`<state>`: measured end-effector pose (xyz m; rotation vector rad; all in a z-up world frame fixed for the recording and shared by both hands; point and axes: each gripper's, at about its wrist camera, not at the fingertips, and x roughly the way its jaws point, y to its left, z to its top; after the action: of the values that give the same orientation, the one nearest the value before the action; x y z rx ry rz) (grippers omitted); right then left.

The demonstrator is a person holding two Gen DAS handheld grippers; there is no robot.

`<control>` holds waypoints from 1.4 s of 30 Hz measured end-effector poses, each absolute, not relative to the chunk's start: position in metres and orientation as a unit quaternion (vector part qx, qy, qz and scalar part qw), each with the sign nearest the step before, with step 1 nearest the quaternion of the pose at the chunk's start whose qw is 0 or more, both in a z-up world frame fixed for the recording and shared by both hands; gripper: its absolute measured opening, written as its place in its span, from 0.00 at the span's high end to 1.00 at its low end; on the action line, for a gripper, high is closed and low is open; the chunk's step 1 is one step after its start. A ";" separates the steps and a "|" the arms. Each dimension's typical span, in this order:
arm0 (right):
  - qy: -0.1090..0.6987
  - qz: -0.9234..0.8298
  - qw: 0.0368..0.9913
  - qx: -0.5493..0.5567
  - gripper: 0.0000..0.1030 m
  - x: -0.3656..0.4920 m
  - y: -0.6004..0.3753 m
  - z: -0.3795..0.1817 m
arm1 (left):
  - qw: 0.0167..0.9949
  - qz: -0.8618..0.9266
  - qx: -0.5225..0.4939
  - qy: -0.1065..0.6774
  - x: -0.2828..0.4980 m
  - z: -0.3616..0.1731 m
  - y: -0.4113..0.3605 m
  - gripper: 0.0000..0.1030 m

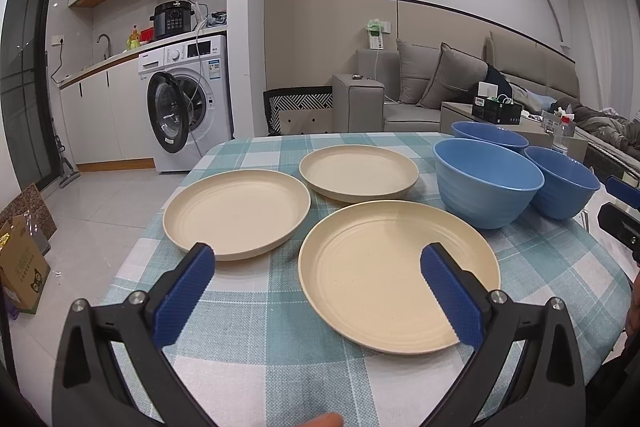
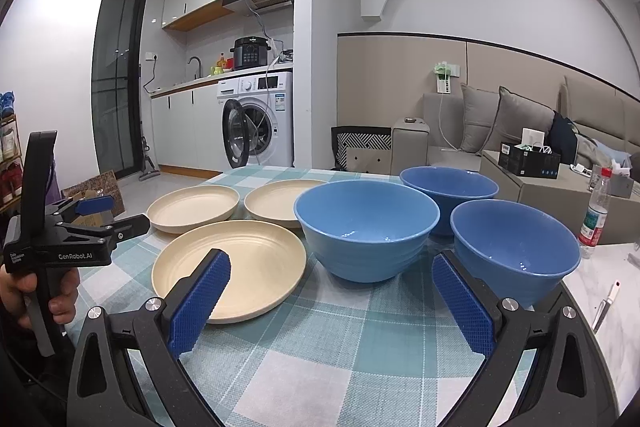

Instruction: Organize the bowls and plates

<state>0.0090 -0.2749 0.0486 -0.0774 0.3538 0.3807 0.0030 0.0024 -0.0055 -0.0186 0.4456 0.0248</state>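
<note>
**Nothing stacked yet: three plates, three bowls, both claws empty**

My left claw (image 1: 318, 269) hovers with its jaws wide apart over the near cream plate (image 1: 384, 279); my right claw (image 2: 332, 275) is likewise spread and holds nothing, facing the near blue bowl (image 2: 366, 223). Two more plates (image 1: 236, 209) (image 1: 358, 173) lie flat behind, apart from each other, and two more bowls (image 2: 514, 239) (image 2: 450, 183) stand upright to the right.

The plates look like light, stiff plastic with a raised rim; I judge the rim edge the only place to pinch. The bowls seem smooth and possibly slippery, so I would take one by its wall at the lip.

The bench (image 2: 320, 339) wears a checked cloth that may drag or bunch. Behind are a washing machine (image 1: 188, 99) and a sofa (image 1: 420, 95).
</note>
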 end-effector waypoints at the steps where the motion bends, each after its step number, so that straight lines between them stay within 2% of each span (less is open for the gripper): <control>1: 0.174 0.188 0.966 -0.039 0.00 0.009 -0.275 0.050 | 0.975 0.013 -0.009 0.220 0.003 -0.005 0.003 0.00; 10: 0.171 0.191 0.966 -0.037 0.00 0.012 -0.276 0.065 | 0.976 0.009 -0.006 0.219 0.004 0.006 0.005 0.00; 19: 0.175 0.203 0.962 -0.044 0.00 0.023 -0.277 0.092 | 0.968 -0.015 0.009 0.252 0.016 0.012 -0.004 0.00; 30: 0.175 0.200 0.962 -0.061 0.00 0.039 -0.273 0.115 | 0.972 -0.020 0.037 0.230 0.026 0.029 -0.010 0.00; 42: 0.166 0.192 0.965 -0.070 0.00 0.052 -0.268 0.129 | 0.973 -0.022 0.018 0.229 0.046 0.042 -0.001 0.00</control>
<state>0.0525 -0.2679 0.1288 -0.1425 0.3362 0.3889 0.0456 -0.0014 0.0415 0.0361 0.4628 -0.0449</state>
